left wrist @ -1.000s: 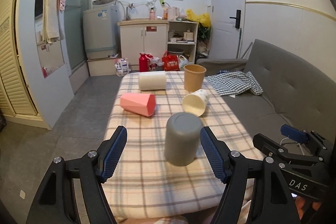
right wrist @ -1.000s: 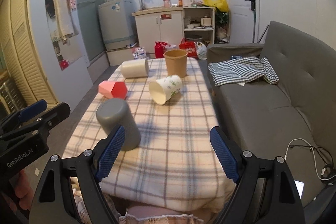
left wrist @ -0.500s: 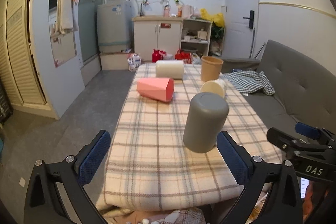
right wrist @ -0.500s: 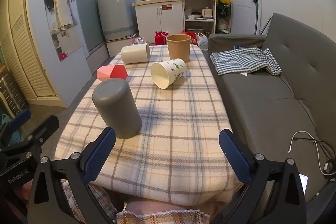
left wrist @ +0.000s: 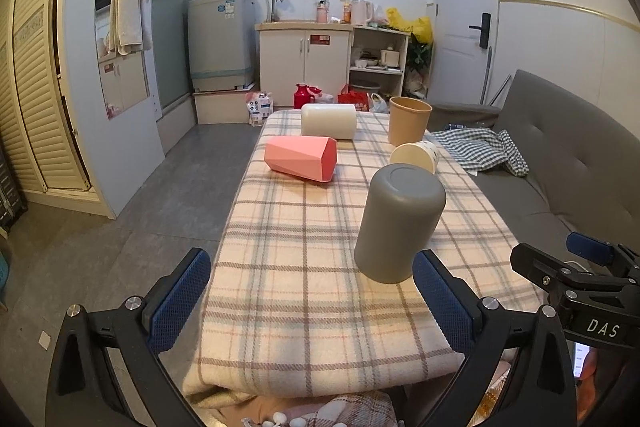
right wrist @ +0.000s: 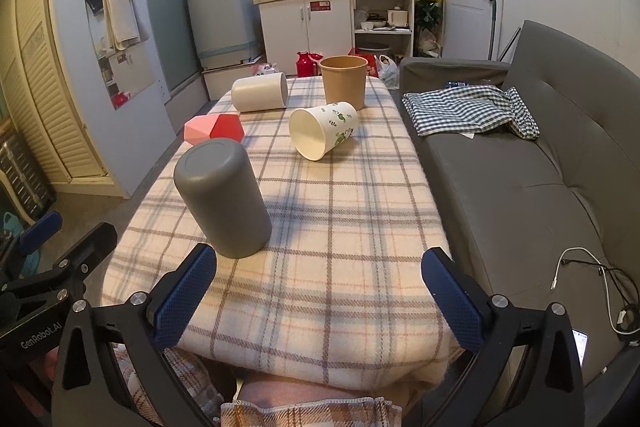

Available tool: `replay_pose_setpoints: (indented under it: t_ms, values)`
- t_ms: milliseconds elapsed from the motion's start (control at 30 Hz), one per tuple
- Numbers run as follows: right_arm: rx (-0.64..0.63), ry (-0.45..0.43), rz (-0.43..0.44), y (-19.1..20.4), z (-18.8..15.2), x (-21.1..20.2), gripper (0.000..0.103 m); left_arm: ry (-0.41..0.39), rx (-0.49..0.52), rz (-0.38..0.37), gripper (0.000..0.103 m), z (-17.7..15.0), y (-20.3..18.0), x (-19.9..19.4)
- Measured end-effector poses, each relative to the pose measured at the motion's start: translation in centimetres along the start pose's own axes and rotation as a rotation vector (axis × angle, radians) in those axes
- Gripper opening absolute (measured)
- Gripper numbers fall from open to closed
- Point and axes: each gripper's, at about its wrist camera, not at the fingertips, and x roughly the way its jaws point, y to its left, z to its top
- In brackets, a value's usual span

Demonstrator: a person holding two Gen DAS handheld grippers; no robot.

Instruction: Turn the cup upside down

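Observation:
A grey cup (left wrist: pixel 398 223) stands upside down on the plaid-covered table (left wrist: pixel 304 267), its flat base up; it also shows in the right wrist view (right wrist: pixel 224 199). My left gripper (left wrist: pixel 312 299) is open and empty, pulled back near the table's front edge, with the cup ahead and right of centre. My right gripper (right wrist: pixel 316 291) is open and empty, at the front edge, with the cup ahead to the left. Further back lie a pink faceted cup (left wrist: pixel 302 158) on its side, a white floral paper cup (right wrist: pixel 324 135) on its side, and a cream cup (right wrist: pixel 260 92) on its side. A brown paper cup (right wrist: pixel 345 81) stands upright.
A grey sofa (right wrist: pixel 520 179) runs along the table's right side, with a checked cloth (right wrist: pixel 468 109) on it and a white cable (right wrist: pixel 592 279). Open floor lies left of the table (left wrist: pixel 120 227). Cabinets and a washing machine stand at the far wall.
Both grippers have drawn back from the table. The left one, which had its open fingers either side of the grey cup, is now clear of it. The cup stays upside down.

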Motion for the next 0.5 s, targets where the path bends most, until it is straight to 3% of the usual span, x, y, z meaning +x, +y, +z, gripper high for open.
replay_pose_setpoints:
  t_ms: [500]
  values:
    - [0.0,0.005,-0.003,-0.01,-0.14,0.27,0.103,-0.004,0.001,0.004,0.103,-0.3,0.08,0.06]
